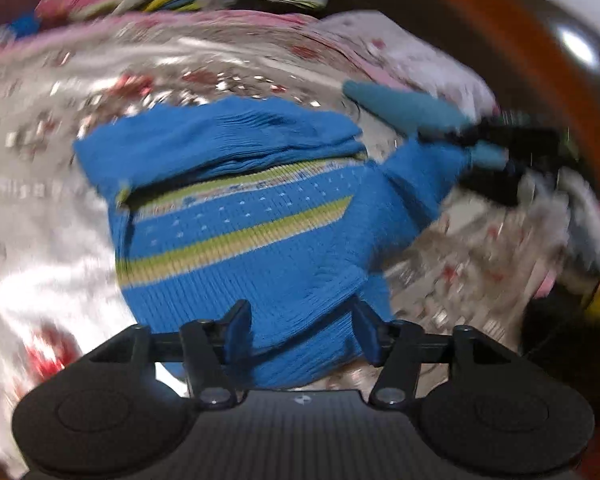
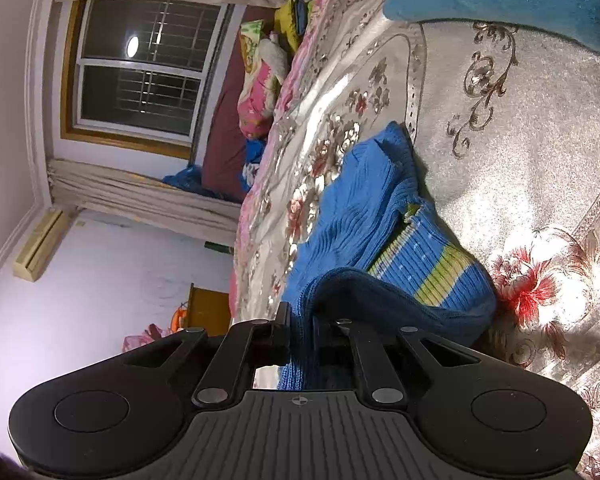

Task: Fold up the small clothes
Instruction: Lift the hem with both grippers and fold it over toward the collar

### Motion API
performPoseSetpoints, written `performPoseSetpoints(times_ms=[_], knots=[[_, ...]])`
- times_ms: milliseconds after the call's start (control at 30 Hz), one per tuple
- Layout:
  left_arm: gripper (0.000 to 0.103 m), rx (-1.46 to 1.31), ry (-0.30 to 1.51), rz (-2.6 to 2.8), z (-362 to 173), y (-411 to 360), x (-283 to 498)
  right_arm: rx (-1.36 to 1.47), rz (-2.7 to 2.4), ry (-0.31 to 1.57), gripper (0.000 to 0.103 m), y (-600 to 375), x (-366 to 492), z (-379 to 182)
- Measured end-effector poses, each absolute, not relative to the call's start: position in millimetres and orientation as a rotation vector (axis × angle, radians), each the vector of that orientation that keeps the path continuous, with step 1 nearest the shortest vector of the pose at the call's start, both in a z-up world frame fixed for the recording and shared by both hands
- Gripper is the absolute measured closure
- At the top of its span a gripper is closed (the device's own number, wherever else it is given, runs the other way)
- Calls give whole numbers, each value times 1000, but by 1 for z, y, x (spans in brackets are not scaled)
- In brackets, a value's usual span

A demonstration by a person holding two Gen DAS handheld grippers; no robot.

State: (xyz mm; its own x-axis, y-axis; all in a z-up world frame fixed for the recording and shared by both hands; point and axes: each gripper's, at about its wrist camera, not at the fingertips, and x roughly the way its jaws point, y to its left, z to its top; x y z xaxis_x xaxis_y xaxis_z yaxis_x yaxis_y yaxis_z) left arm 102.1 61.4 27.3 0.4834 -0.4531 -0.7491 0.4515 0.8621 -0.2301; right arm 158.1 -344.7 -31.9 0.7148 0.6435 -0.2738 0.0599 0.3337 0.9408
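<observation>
Ribbed blue knit sweater [image 1: 236, 216] — crumpled, lime-striped

Both wrist views sit close over the blue sweater [image 1: 240, 216] — shared.

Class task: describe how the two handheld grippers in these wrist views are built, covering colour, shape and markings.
Both the left gripper and the right gripper have a matte black ribbed body with a small crosshair mark, two round raised discs at the sides, and black linkage bars with silver pivot pins. The left gripper's fingers look dark blue.
</observation>
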Motion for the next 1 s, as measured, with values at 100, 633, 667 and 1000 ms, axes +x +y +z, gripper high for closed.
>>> performPoseSetpoints(times_ms=[100, 633, 667, 1000], knots=[[41, 153, 901, -569, 19, 43, 104, 1187, 426, 713, 92, -344, 158, -33], [88, -17, 846, -548, 56, 68, 126, 1223, 435, 671, 92, -351, 163, -21], [88, -62, 824, -538, 61, 76, 132, 1226, 437, 663, 92, -351, 165, -20], [89, -330, 629, -348, 77, 140, 215, 1237, 411, 547, 92, -360, 222, 7]])
